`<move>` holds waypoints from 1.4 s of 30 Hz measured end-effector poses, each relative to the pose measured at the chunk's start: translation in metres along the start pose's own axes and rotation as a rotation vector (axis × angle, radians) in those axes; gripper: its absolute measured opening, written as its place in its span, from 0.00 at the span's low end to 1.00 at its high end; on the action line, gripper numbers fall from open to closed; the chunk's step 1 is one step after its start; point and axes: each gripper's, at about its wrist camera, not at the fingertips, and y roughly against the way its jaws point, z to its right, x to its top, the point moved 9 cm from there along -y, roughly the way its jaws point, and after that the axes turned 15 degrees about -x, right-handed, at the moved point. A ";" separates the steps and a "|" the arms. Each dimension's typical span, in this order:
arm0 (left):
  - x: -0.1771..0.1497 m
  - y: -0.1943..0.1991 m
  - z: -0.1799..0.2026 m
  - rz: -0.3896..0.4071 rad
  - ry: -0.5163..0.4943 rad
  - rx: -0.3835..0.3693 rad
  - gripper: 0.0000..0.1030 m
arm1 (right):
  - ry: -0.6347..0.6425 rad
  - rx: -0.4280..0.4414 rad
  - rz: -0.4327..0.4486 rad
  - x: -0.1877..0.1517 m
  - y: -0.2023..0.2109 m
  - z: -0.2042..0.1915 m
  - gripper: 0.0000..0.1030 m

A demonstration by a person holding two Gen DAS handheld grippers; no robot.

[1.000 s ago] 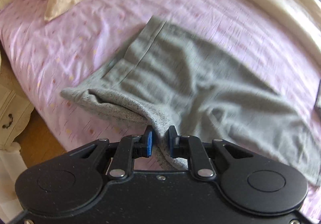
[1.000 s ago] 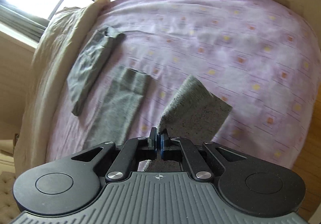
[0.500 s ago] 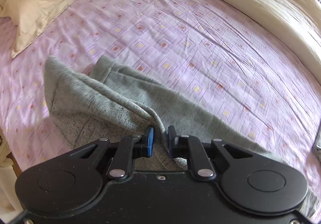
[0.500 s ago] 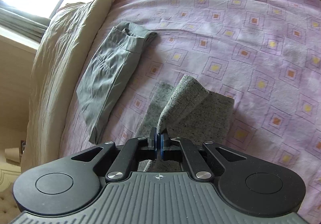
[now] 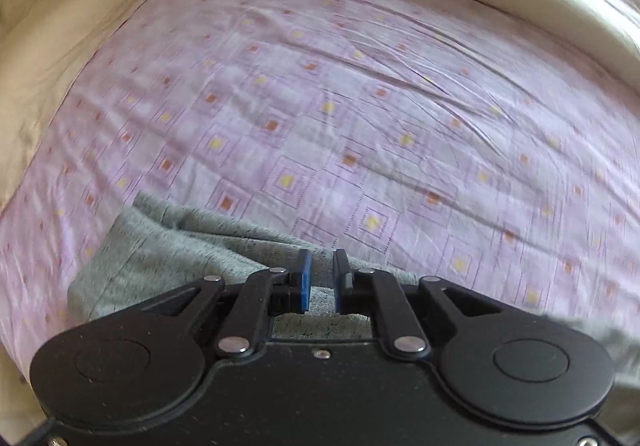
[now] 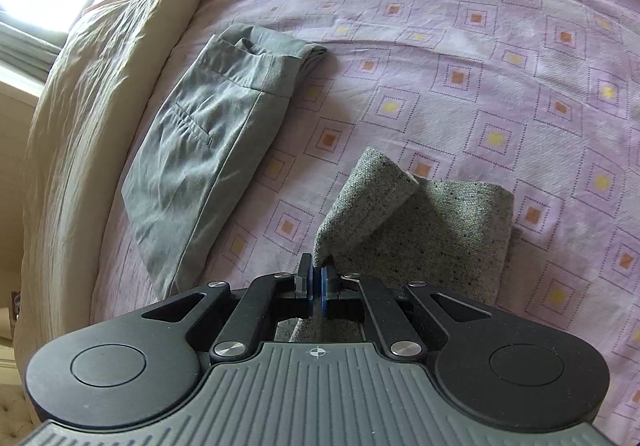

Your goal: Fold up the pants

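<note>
Right gripper [image 6: 318, 286]: pads nearly closed, pinching a raised fold of the grey knit pants [image 6: 432, 230], which lie on the bed just ahead and to its right. Left gripper [image 5: 319, 282]: narrow gap, same pants [image 5: 168, 246] bunched between the pads. Beyond: lilac patterned sheet [image 6: 500, 58], folded grey trousers [image 6: 208, 134] ahead-left, cream pillow [image 6: 104, 86] edging the far side.

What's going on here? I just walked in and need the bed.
A person is folding grey knit pants on the pink bedsheet with two handheld grippers. The right gripper and the left gripper each pinch a bunch of the fabric. Another pair of grey pants lies folded nearby.
</note>
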 end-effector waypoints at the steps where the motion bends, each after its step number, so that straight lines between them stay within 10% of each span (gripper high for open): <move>1: -0.004 -0.002 0.004 -0.007 -0.040 -0.003 0.21 | 0.004 -0.012 0.003 0.000 -0.002 -0.001 0.04; 4: -0.018 -0.007 0.019 -0.031 -0.152 -0.071 0.22 | 0.001 -0.034 0.006 0.000 -0.007 -0.001 0.04; 8: -0.040 -0.010 0.046 -0.055 -0.447 -0.129 0.49 | 0.012 -0.050 0.006 0.000 -0.009 -0.002 0.04; 28: -0.116 -0.041 0.212 -0.209 -1.476 -0.357 0.53 | 0.050 -0.052 -0.004 -0.001 -0.009 -0.003 0.04; 33: -0.135 -0.061 0.214 -0.307 -1.557 -0.347 0.46 | 0.055 -0.046 -0.007 -0.001 -0.009 -0.003 0.04; 34: -0.137 -0.062 0.212 -0.328 -1.545 -0.354 0.25 | 0.054 -0.045 -0.008 -0.001 -0.009 -0.002 0.04; 37: -0.135 -0.057 0.207 -0.312 -1.483 -0.371 0.08 | 0.048 -0.032 -0.009 -0.002 -0.006 -0.001 0.04; 42: -0.123 -0.033 0.203 -0.249 -1.362 -0.381 0.09 | 0.013 -0.005 -0.006 -0.002 0.009 0.005 0.04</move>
